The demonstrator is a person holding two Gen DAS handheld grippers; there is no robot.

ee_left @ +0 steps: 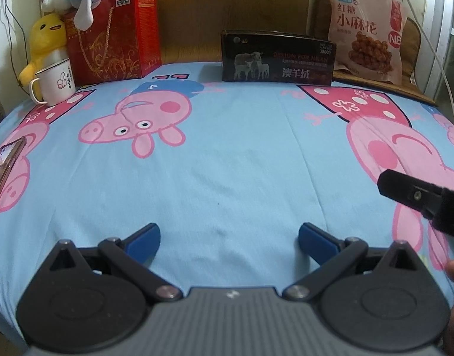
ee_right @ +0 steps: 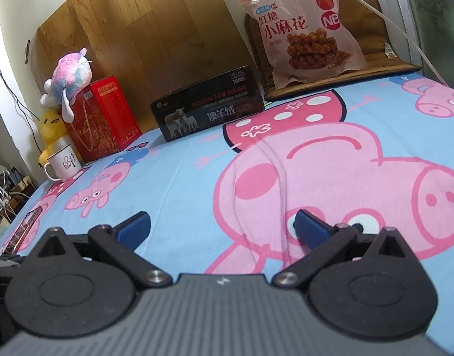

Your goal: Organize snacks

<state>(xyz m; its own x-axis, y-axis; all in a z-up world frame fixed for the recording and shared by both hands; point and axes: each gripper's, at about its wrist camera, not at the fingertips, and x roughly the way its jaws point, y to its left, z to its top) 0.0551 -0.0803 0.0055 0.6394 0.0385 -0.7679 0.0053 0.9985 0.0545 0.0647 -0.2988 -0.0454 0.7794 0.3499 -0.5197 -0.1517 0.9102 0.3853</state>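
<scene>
A pink snack bag (ee_left: 366, 26) with a picture of fried dough twists leans upright at the back right of the bed; it also shows in the right wrist view (ee_right: 304, 26). My left gripper (ee_left: 228, 241) is open and empty, low over the blue cartoon bedsheet (ee_left: 227, 163), far in front of the bag. My right gripper (ee_right: 222, 228) is open and empty, also low over the sheet (ee_right: 182, 178). Part of the right gripper's body (ee_left: 419, 198) shows at the right edge of the left wrist view.
A black box (ee_left: 277, 57) (ee_right: 209, 106) stands at the back middle. A red gift box (ee_left: 114, 35) (ee_right: 104, 115), plush toys (ee_left: 49, 38) and a white mug (ee_left: 55, 83) (ee_right: 64, 163) stand at the back left. A phone (ee_left: 4, 166) (ee_right: 25, 231) lies at the left edge.
</scene>
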